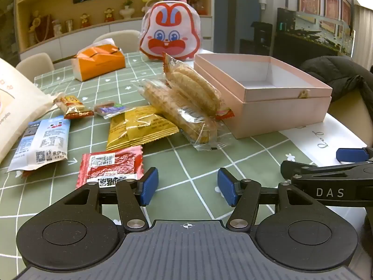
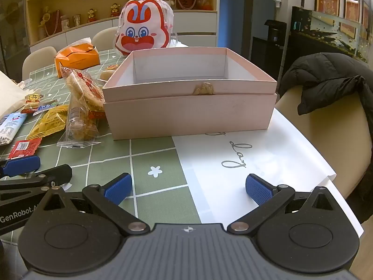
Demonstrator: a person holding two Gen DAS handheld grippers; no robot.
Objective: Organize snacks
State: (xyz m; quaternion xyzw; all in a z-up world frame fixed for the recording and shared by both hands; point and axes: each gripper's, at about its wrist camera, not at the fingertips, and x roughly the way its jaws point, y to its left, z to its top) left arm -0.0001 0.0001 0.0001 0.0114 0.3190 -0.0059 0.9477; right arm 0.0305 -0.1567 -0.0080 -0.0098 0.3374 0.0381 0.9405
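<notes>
- Both grippers hang low over the near table edge, tilted down at it, side by side. The left gripper (image 1: 186, 186) has its fingers spread with nothing between them; the right gripper (image 2: 188, 189) is spread wider still, also empty. That reads as a ready pose before any pick.
- Just ahead of the left gripper lies a red packet (image 1: 112, 165), flat, the nearest snack and probably the easiest first grab.
- Beyond it a blue-white packet (image 1: 42, 144) and a yellow packet (image 1: 137, 128) lie loose on the table (image 1: 209, 158), with two small sweets (image 1: 72, 106) farther back.
- Two clear cracker packs (image 1: 191, 102) lean against the side of the pink box (image 2: 186, 114), propped, not packed.
- The box stands open and appears empty, straight before the right gripper: likely the place meant for the snacks.
- Farthest: an orange tissue box (image 1: 100, 64) and a rabbit bag (image 1: 170, 32).
</notes>
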